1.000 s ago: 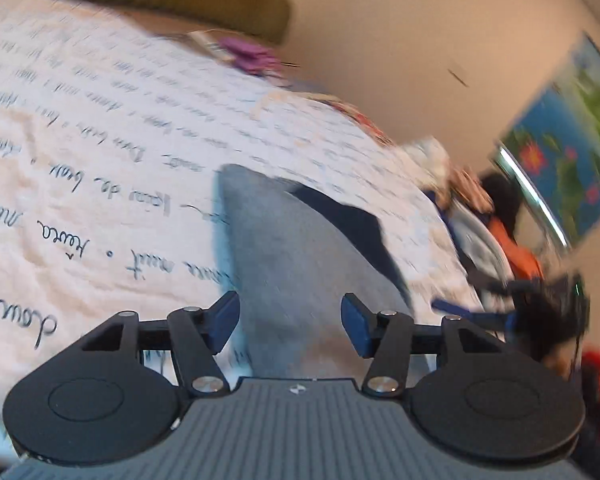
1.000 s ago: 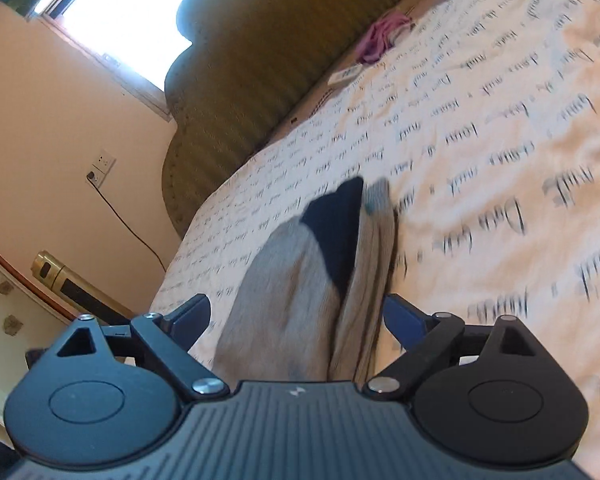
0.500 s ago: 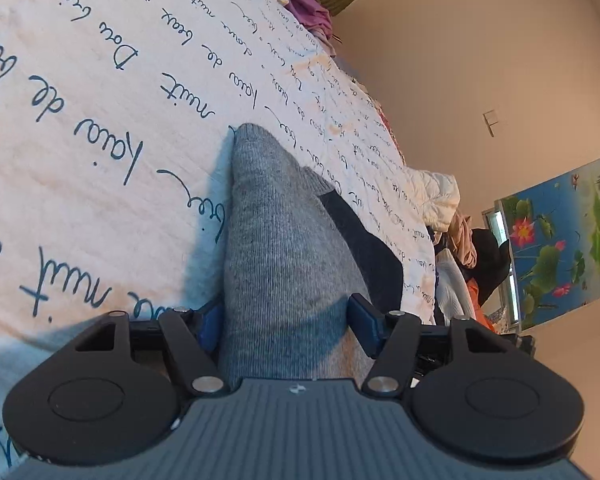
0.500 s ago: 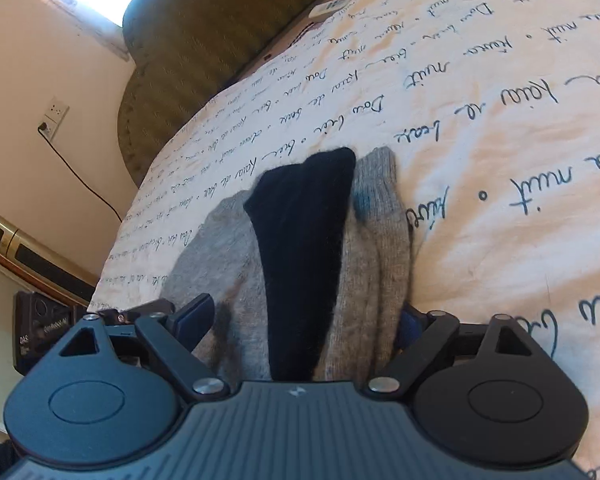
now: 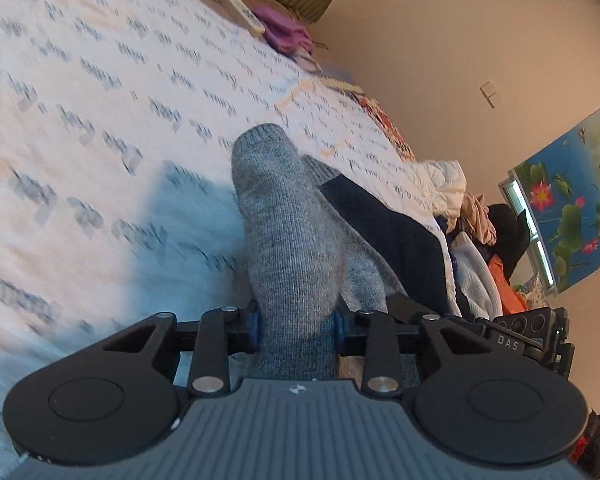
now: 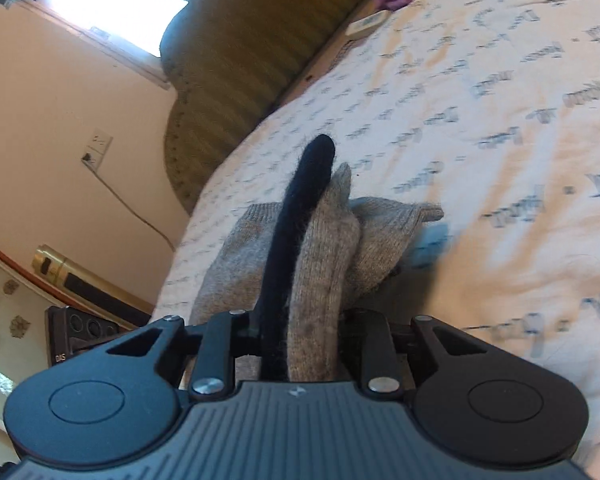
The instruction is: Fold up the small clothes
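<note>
A grey knitted sock with a dark navy part [image 5: 288, 232] lies on a white bedspread with blue handwriting print [image 5: 100, 120]. My left gripper [image 5: 296, 326] is shut on the grey end of the sock and holds it bunched above the bed. In the right wrist view my right gripper [image 6: 300, 332] is shut on the other end of the sock [image 6: 320, 248], pinching the navy strip and grey knit together, raised off the bedspread [image 6: 500, 120]. The rest of the sock sags between the two grippers.
A remote control [image 5: 242, 14] and purple cloth [image 5: 284, 34] lie near the olive headboard [image 6: 240, 52]. A heap of clothes [image 5: 476, 232] sits past the bed's far edge. A black DAS device [image 5: 528, 336] is at the right. A wall socket with cable [image 6: 98, 148] is on the left.
Both grippers have closed on the ends of the sock and lifted them off the bedspread. The sock ends are now bunched between the jaws. The views are blurred by motion.
</note>
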`<state>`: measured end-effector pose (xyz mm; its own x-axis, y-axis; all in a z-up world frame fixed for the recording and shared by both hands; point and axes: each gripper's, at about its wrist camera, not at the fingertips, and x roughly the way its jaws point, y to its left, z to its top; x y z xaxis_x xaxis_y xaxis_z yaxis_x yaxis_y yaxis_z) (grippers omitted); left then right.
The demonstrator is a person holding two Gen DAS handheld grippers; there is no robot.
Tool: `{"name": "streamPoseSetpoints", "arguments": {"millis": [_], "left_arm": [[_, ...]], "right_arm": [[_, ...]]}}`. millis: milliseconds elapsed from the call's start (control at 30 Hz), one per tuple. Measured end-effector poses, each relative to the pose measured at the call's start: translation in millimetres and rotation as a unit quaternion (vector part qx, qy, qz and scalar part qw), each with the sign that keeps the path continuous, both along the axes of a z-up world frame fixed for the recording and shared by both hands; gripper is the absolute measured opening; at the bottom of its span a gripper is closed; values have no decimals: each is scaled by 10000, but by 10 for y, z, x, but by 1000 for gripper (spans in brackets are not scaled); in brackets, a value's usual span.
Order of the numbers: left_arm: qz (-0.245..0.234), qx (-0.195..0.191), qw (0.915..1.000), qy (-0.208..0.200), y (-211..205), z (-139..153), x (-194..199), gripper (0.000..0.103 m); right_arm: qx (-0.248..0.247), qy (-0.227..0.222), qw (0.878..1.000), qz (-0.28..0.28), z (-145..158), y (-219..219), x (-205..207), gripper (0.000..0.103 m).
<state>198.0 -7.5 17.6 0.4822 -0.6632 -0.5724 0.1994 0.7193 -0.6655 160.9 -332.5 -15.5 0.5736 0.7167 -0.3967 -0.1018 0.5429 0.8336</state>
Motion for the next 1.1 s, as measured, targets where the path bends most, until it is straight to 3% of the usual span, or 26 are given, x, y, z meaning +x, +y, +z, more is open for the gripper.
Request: {"name": "streamPoseSetpoints", "arguments": {"millis": [133,267,300,333,433,467,533,600,700,833,867,900,933,967,1100], "left_arm": [[233,295,9993,81,412,151,286,36],[398,964,9940,327,540,-27,492,36],[401,1104,9921,442,549,-123,510,47],[463,1098,9915,516,588,-192,483,57],[488,766,9953,324,745,-169,250,59],[469,767,9958,170,785,-128,144,61],[410,767,9961,121,860,-121,-44,63],[296,549,9977,263,939,-173,-271,65],[62,362,9986,386,890,-269,-539,65],[17,384,9990,232,749,-381,-647,66],[69,401,9987,296,730,-369,-624,63],[93,411,9984,388,718,-355,-603,40],[72,435,9980,458,706,-342,-585,18],[66,465,9979,441,703,-310,-579,17],[24,485,9985,261,741,-49,-690,12]], "right_arm": [[524,128,9985,80,-82,353,215,25],[529,569,9967,215,-363,708,587,26],[492,733,9959,171,-455,766,653,28],[344,913,9952,45,-531,804,685,30],[397,992,9941,-209,-568,739,606,42],[400,910,9947,-257,-522,687,530,55],[169,527,9981,-272,-360,566,284,72],[-75,369,9993,-40,-237,515,33,72],[-147,521,9980,314,-240,548,-340,72],[-315,601,9959,599,-357,755,-595,72],[-306,543,9965,566,-356,771,-601,72],[-220,586,9965,557,-357,771,-588,69],[-141,659,9960,592,-364,778,-564,41],[-101,736,9949,679,-379,798,-536,20],[-204,503,9952,813,-211,834,-551,19]]}}
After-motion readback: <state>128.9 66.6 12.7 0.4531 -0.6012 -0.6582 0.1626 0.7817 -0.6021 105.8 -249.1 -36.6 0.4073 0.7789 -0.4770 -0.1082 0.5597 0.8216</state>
